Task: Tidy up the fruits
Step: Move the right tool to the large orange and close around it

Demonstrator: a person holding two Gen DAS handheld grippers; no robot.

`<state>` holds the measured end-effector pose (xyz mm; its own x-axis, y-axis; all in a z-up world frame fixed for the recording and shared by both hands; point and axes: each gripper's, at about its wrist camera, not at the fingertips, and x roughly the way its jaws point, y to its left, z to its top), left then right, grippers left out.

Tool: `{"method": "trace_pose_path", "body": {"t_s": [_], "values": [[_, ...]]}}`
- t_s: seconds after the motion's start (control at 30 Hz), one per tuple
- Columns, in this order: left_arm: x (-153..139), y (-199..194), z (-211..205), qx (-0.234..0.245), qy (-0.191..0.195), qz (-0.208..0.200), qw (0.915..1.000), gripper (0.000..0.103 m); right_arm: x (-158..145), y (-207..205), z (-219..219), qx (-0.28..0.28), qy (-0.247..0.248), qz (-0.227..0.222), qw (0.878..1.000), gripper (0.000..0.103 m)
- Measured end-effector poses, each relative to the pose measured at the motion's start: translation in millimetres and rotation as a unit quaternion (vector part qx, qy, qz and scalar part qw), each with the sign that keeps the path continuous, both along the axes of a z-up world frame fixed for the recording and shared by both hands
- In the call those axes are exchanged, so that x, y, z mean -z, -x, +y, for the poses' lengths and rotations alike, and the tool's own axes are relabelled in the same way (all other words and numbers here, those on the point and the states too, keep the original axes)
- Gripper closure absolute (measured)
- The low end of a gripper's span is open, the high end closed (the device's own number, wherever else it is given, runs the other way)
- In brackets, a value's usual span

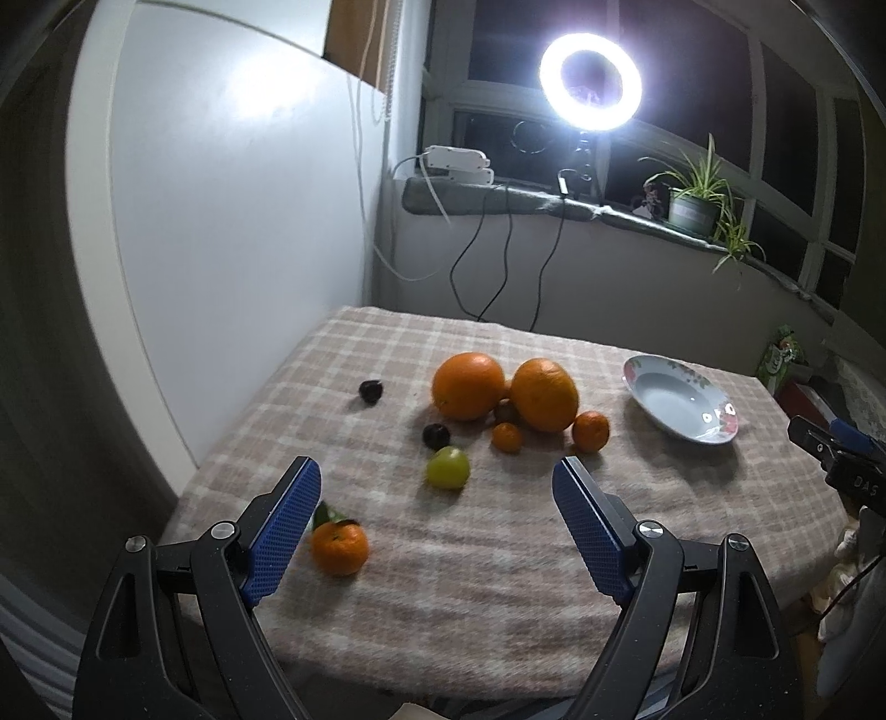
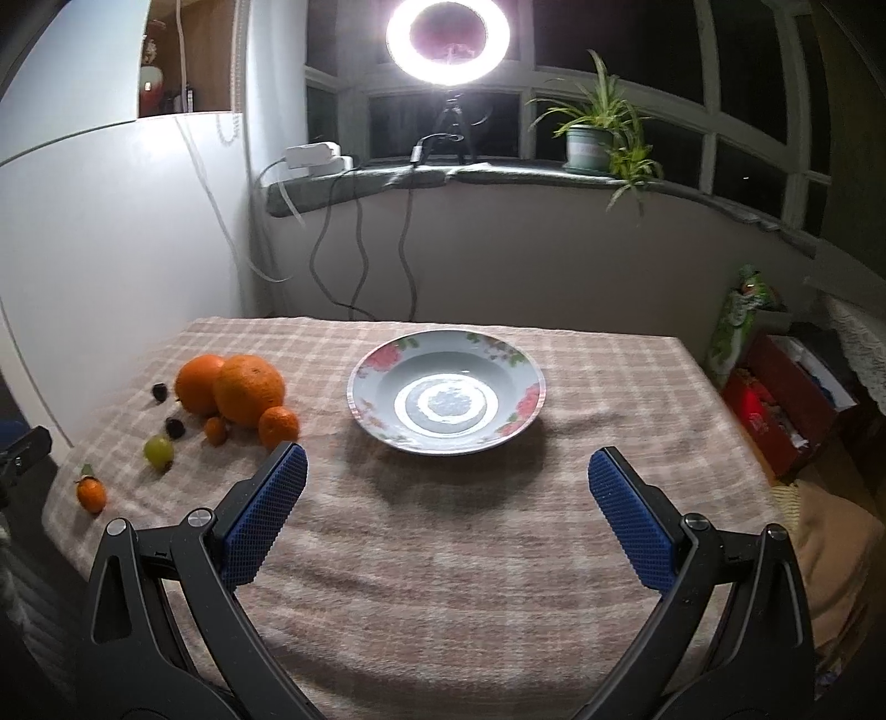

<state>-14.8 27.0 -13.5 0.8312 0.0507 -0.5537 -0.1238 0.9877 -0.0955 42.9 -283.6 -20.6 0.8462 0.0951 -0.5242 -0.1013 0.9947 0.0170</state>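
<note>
Fruit lies on the checked tablecloth (image 1: 470,554): two big oranges (image 1: 468,386) (image 1: 545,394), small mandarins (image 1: 590,431) (image 1: 508,437), a green fruit (image 1: 447,468), two dark plums (image 1: 436,435) (image 1: 370,390), and a leafy mandarin (image 1: 339,547) by my left fingers. My left gripper (image 1: 437,476) is open and empty above the table's near edge. The flowered plate (image 2: 446,399) is empty, ahead of my right gripper (image 2: 447,462), which is open and empty. The fruit also shows at the left in the right wrist view (image 2: 248,389).
A white panel (image 1: 232,221) bounds the table's left side. Behind stand a windowsill with a ring light (image 2: 447,39), cables and a potted plant (image 2: 595,138). A red box (image 2: 775,399) and a green packet (image 2: 739,315) sit right of the table.
</note>
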Motion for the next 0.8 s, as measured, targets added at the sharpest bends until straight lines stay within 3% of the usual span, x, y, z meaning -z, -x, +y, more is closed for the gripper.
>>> {"method": "trace_pose_path", "body": {"t_s": [0.37, 0.5, 0.8], "values": [[19, 8, 27, -0.022, 0.021, 0.03, 0.9991, 0.017, -1, -20, 33, -0.106, -0.012, 0.018, 0.994, 0.0], [19, 0, 25, -0.01, 0.03, 0.027, 0.9991, 0.017, -3, -50, 48, -0.18, -0.031, 0.057, 0.982, 0.0], [26, -37, 6, 0.042, 0.069, 0.04, 0.9959, 0.018, 3, -114, 87, -0.25, -0.017, 0.119, 0.961, 0.0]]}}
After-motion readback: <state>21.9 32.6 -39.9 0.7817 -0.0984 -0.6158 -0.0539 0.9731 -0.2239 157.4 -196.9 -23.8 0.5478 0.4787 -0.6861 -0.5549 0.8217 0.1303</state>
